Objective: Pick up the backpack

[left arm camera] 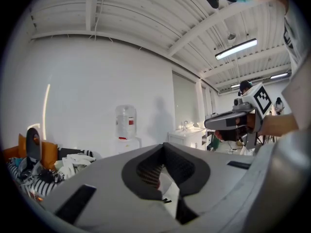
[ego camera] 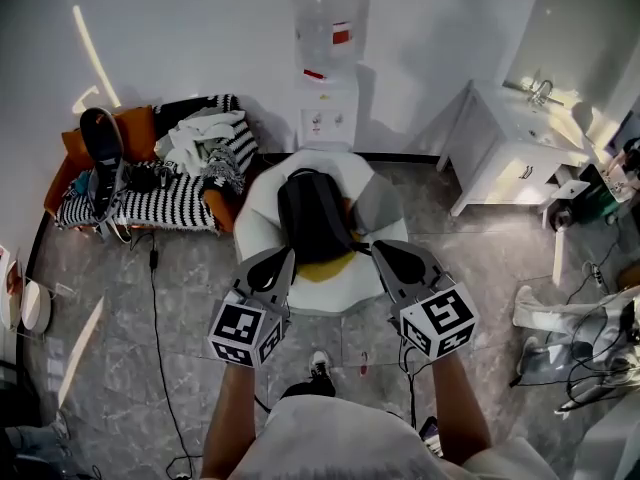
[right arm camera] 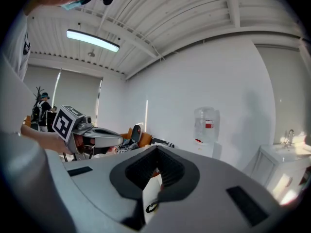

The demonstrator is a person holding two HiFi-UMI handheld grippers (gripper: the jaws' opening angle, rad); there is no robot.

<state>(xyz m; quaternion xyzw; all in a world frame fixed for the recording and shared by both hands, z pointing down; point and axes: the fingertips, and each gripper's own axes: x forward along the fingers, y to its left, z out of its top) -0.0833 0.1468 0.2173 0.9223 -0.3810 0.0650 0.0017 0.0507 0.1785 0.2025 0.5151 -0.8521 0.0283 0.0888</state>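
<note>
Task is judged barely begun: no grasp is made, and the backpack [ego camera: 312,213] is not yet lifted.

- Left gripper [ego camera: 285,258] and right gripper [ego camera: 380,248] are held over the near rim of the chair [ego camera: 262,218]. They are just short of the bag, one to each side, and neither touches it.
- Left claw: the jaws are drawn together at the tips and nothing is held.
- Right claw: the same, tip to tip and empty.
- Left to do, by judgement: the jaws are to be opened, a strap or handle reached and clamped, and the bag raised.

Backpack: black and soft-sided, it is seen lying lengthwise in the seat of the round white chair. A yellow cushion [ego camera: 325,266] shows under its near end. Straps and handle cannot be made out from above, and the bag is not caught in either gripper view.
</note>
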